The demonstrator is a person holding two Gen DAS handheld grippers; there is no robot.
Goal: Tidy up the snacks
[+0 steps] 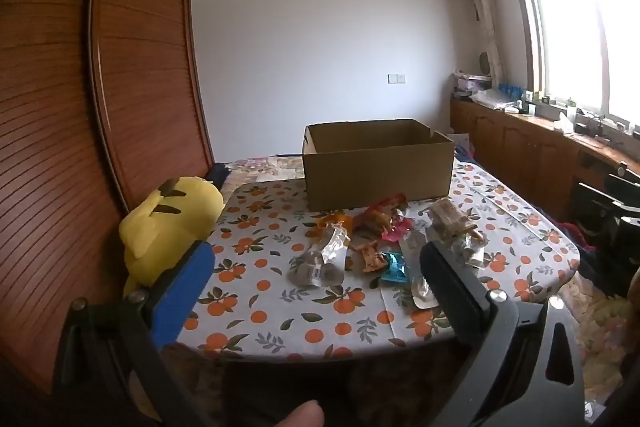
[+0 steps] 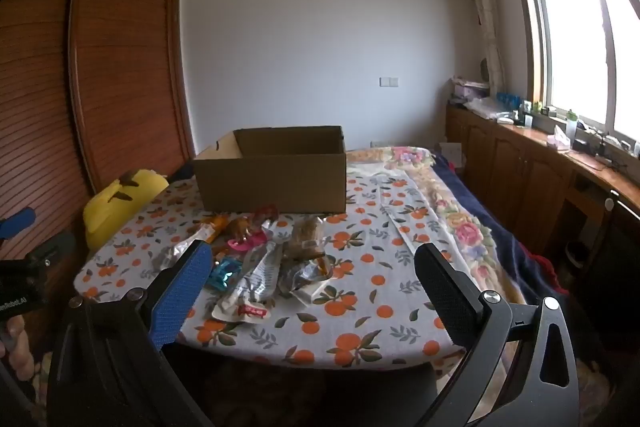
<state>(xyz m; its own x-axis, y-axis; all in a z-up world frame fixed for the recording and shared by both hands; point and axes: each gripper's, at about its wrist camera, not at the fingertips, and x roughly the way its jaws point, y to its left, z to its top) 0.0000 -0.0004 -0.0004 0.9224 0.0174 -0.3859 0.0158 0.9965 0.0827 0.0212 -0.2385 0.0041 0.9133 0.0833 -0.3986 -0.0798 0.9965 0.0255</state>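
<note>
Two grippers hang short of the worktop's (image 1: 280,331) near edge, jaws spread to their widest, nothing in either. Left to right: a yellow plush toy (image 1: 168,227) sits against the left edge; the left gripper (image 1: 316,267) stands before it; the snack packets (image 1: 384,243) lie heaped at centre, just in front of an open cardboard box (image 1: 376,167); the right gripper (image 2: 312,267) faces bare cloth right of the heap. Bedding (image 2: 460,219) adjoins the worktop's right edge.
</note>
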